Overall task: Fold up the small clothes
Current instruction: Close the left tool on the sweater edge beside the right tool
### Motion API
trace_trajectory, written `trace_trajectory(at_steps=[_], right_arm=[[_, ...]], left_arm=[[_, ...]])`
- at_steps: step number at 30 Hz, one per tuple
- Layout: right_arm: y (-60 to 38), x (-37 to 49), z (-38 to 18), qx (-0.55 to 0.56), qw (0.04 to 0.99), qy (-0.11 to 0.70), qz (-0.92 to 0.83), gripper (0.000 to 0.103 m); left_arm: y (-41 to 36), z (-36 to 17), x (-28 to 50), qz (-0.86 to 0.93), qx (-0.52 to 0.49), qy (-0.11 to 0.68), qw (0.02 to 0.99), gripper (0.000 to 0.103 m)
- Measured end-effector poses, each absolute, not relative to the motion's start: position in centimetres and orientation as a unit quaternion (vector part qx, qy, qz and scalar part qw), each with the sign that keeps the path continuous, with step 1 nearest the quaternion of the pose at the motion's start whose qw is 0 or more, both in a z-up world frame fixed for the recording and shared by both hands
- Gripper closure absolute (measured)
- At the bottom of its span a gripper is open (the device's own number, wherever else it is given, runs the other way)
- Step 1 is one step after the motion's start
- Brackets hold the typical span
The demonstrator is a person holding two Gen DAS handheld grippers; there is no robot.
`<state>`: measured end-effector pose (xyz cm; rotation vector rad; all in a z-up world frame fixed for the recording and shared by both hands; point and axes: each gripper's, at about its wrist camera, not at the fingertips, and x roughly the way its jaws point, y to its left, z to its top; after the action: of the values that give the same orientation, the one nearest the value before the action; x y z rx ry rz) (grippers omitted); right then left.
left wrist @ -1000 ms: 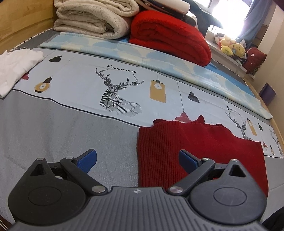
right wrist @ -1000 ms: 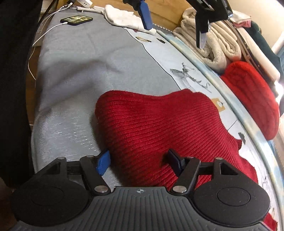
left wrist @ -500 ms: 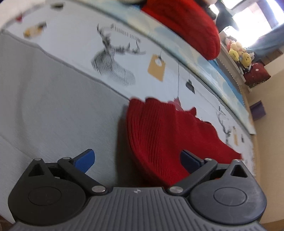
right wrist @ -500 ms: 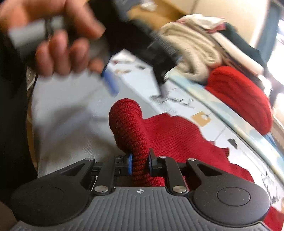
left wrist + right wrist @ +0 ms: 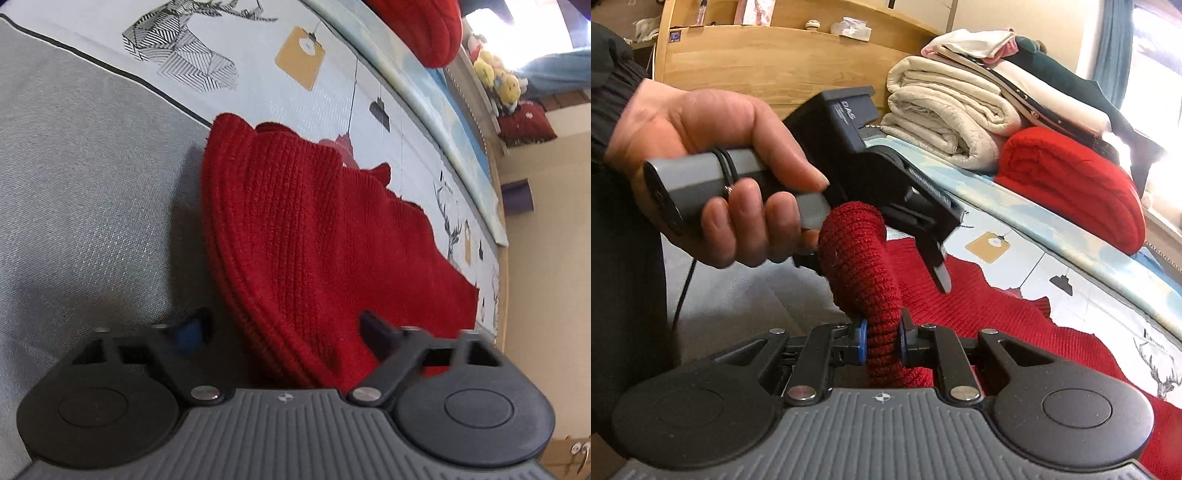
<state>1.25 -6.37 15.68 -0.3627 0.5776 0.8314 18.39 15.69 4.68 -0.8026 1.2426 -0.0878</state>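
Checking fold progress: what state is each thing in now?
Red knit garment: spread on the bed, one edge lifted.
Right tongs: shut on the lifted edge.
Left tongs: open, jaws just been closing, knit edge between them, not pressed.
Cream blanket: folded, stacked.
Red blanket: folded.

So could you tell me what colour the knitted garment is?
The knitted garment is deep red, clearest in the left wrist view.

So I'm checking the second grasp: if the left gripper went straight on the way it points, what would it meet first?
Most likely the red knit garment: its raised folded edge already sits between the left gripper's parted jaws, which have just been closing. Depth is uncertain.
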Motion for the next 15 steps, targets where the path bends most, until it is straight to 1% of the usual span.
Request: trace_trajectory(at_steps=[1,2,3,10,13,14,15], right_arm=[[-6.3,1.3,15.6,-0.174,0.858,0.276,0.398,0.087],[-6.2,1.2,15.6,-0.176,0.856,0.277,0.4,0.087],[-6.1,1.1,15.6,-0.179,0.854,0.277,0.401,0.087],[-5.4,1.1,15.4,-0.188,0.848,0.286,0.404,0.087],[-5.0,1.0,15.3,-0.191,0.847,0.29,0.403,0.087],[-4.9,1.1,15.4,-0.193,0.846,0.29,0.403,0.087],[-4.7,1.1,15.4,-0.195,0.845,0.291,0.403,0.087]], left_arm=[[15.6,4.5,18.4,-0.042,-0.359,0.571,0.737,0.037],[15.5,4.4,18.4,-0.045,-0.353,0.573,0.738,0.047],[15.4,4.5,18.3,-0.052,-0.35,0.573,0.739,0.054],[15.6,4.9,17.5,-0.056,-0.331,0.567,0.752,0.067],[15.9,5.1,17.2,-0.057,-0.333,0.562,0.755,0.074],[16.1,5.2,17.1,-0.057,-0.334,0.56,0.756,0.078],[16.3,5.5,16.9,-0.057,-0.335,0.558,0.757,0.086]])
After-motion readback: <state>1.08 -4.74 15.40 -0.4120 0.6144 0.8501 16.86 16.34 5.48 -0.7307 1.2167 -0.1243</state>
